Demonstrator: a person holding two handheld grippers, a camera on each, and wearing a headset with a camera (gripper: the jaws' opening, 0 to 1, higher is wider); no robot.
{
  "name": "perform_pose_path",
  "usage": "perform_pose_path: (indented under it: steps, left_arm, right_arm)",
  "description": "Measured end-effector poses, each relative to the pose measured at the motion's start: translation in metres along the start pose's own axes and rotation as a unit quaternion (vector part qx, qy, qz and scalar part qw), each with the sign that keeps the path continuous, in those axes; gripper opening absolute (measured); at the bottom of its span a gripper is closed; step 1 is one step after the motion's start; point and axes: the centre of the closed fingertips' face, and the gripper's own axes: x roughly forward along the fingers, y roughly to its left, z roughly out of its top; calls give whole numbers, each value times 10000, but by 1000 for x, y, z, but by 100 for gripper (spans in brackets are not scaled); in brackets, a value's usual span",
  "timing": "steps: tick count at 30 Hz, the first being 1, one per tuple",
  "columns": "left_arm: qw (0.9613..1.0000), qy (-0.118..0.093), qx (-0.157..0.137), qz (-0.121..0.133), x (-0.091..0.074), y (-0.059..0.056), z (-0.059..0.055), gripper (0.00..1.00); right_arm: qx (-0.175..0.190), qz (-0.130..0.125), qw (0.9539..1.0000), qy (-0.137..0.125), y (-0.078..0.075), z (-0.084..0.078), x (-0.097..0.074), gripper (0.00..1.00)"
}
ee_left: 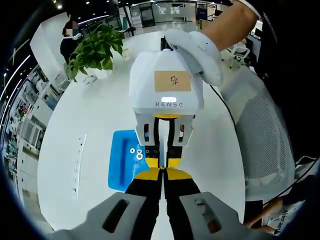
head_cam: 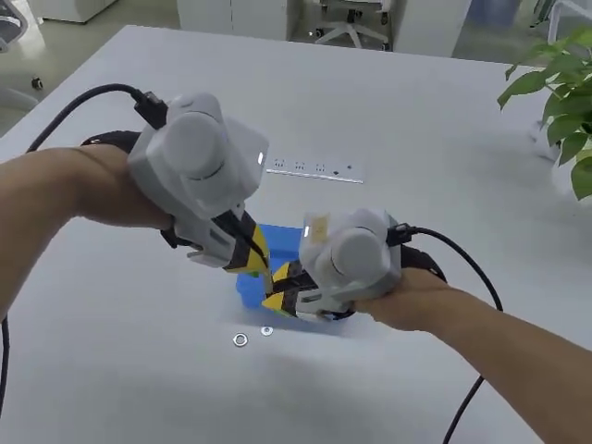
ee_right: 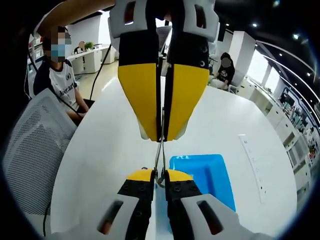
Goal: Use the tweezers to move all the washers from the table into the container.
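Thin metal tweezers (ee_right: 160,155) run between the two grippers, which meet tip to tip above the blue container (head_cam: 248,282). My left gripper (head_cam: 264,268) comes in from the left and is shut on one end. From the right, my right gripper (head_cam: 277,294) is shut on the other end. Two washers (head_cam: 240,339) (head_cam: 266,330) lie on the white table just in front of the container. In the left gripper view, two washers (ee_left: 136,153) show against the blue container (ee_left: 120,165), beside the facing right gripper (ee_left: 162,159).
A white power strip (head_cam: 310,171) lies on the table behind the container. A potted plant (head_cam: 560,102) stands at the far right edge. Cables trail from both grippers. A mesh chair (ee_right: 40,135) and seated people are beyond the table.
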Motion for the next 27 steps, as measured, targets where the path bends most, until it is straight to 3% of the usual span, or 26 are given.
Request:
perform_pose_path:
  steps: [13,27]
  left_arm:
    - [9998,-99,134,84,12,31,7,5]
    - [9997,-149,184,73,33,52,2,5]
  right_arm:
    - [80,-182,9998,-12,-34,-14,-5,10]
    - [193,-199,9996,10,-52,-37,3,10]
